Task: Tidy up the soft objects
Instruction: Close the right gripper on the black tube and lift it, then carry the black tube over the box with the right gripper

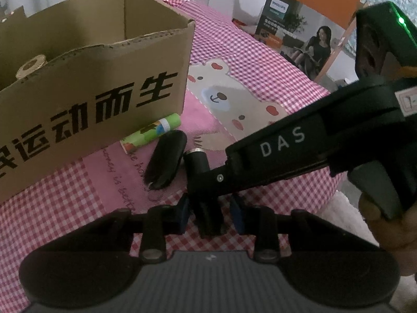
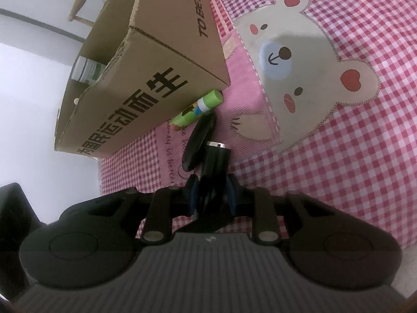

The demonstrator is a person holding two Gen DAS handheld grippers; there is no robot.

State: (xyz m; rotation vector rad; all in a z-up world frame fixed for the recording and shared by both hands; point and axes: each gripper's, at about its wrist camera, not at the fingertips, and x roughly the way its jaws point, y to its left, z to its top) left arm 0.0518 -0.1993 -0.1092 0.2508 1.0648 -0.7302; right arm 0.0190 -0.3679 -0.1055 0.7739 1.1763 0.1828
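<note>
A black cylindrical object with a silver cap (image 1: 198, 160) (image 2: 216, 156) is held just above a pink checked bedspread (image 1: 247, 60) (image 2: 338, 169). My right gripper (image 2: 211, 195) is shut on it; its arm reaches in from the right in the left wrist view. My left gripper (image 1: 209, 215) has its blue pads (image 1: 183, 215) on either side of the same object's lower end. A flat black oval object (image 1: 165, 163) (image 2: 199, 137) lies beside it. A green patterned tube (image 1: 153, 133) (image 2: 198, 108) lies against an open cardboard box (image 1: 91, 99) (image 2: 146, 78).
The box holds a white and green jar (image 2: 87, 70) and a round woven item (image 1: 31, 65). A Philips product box (image 1: 307, 26) stands at the bed's far right. A bear patch (image 1: 234, 99) (image 2: 299, 65) decorates the bedspread.
</note>
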